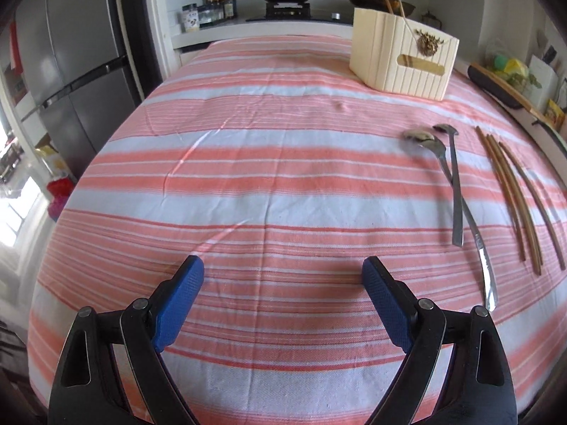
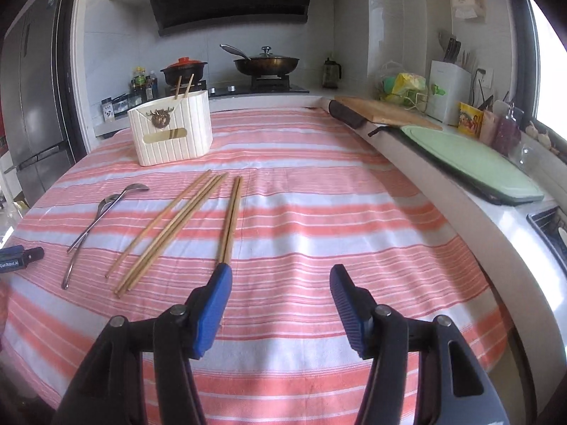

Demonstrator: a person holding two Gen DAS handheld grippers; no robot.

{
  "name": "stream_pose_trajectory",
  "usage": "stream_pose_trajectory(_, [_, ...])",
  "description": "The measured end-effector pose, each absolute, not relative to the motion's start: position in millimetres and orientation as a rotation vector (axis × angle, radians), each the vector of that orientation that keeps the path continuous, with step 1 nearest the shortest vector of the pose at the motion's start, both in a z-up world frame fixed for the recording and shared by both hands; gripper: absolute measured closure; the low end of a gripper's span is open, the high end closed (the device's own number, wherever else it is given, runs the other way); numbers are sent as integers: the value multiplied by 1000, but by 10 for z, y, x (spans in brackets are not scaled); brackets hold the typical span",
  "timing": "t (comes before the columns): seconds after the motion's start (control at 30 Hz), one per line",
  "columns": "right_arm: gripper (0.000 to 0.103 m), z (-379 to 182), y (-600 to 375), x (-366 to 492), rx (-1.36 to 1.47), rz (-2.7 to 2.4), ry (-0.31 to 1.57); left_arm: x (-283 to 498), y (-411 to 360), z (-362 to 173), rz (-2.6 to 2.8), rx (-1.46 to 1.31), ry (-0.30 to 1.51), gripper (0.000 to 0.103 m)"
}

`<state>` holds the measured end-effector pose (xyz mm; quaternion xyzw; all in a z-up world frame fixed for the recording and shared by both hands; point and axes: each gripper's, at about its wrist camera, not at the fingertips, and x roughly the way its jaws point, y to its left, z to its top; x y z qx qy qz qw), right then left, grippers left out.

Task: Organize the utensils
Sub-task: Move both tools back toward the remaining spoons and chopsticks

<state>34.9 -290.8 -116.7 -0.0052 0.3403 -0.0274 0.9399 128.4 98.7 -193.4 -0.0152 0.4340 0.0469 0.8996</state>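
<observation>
Two metal spoons (image 1: 457,191) (image 2: 95,223) lie crossed on the striped tablecloth (image 1: 248,163) (image 2: 354,212). Beside them lie several wooden chopsticks (image 1: 514,198) (image 2: 170,230), one pair (image 2: 230,219) apart from the rest. A cream ribbed holder (image 1: 404,56) (image 2: 173,131) stands at the far side with two chopsticks upright in it. My left gripper (image 1: 283,269) hangs open over bare cloth, left of the spoons, nothing between its fingers. My right gripper (image 2: 280,276) is open too; its left fingertip (image 2: 221,276) sits at the near end of the separate pair. The left gripper's tip (image 2: 21,258) shows at that view's left edge.
A counter runs along the table's right side with a wooden board (image 2: 382,111), a green cutting board (image 2: 471,163) and a sink corner (image 2: 553,226). Behind are a stove with a black pot (image 2: 183,69) and a pan (image 2: 265,63), bottles, and a fridge (image 1: 71,63) at left.
</observation>
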Motion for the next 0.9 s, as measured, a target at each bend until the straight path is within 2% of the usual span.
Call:
stream_pose_trajectory(0.17, [44,-1298,-2895,395,2,-58,706,1314,1054,-1958,91,-68,918,5])
stream_pose_trajectory(0.57, [44,-1585,-3081,440,71,-122,829,1330,1028,-1968,87,-55,928,2])
stream_pose_trajectory(0.9, [44,-1648,-2993,379,-4,-153,773,1354,980,-1963,97,-36,941,1])
